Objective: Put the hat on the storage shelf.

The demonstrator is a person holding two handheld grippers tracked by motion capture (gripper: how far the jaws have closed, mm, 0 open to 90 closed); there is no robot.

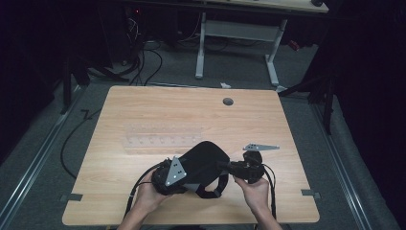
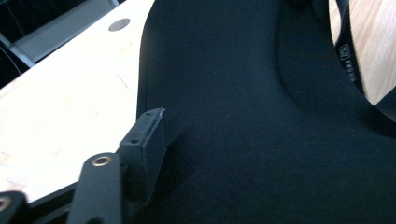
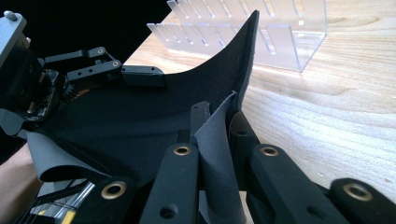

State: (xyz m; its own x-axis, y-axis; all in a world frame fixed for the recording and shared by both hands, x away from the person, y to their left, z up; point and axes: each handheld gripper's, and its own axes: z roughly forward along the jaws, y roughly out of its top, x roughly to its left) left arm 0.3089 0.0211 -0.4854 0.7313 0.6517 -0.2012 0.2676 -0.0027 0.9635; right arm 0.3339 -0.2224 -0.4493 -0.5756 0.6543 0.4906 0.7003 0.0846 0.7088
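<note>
A black fabric piece (image 1: 206,160) with dark straps (image 1: 210,191) is held just above the wooden table (image 1: 143,110), near its front edge. My left gripper (image 1: 179,167) grips its left side, shut on the cloth; in the left gripper view one pad (image 2: 147,135) presses on the fabric (image 2: 261,116) and the other jaw is hidden beneath. My right gripper (image 1: 226,166) is shut on the right edge, with a fold of fabric (image 3: 217,135) pinched between its jaws (image 3: 218,116). The left gripper (image 3: 140,74) also appears in the right gripper view, clamped on the far edge.
A clear plastic slotted rack (image 1: 163,136) (image 3: 261,32) lies on the table just behind the fabric. A round cable hole (image 1: 228,101) sits near the table's far edge. A white-legged desk (image 1: 239,28) and cables stand on the floor beyond.
</note>
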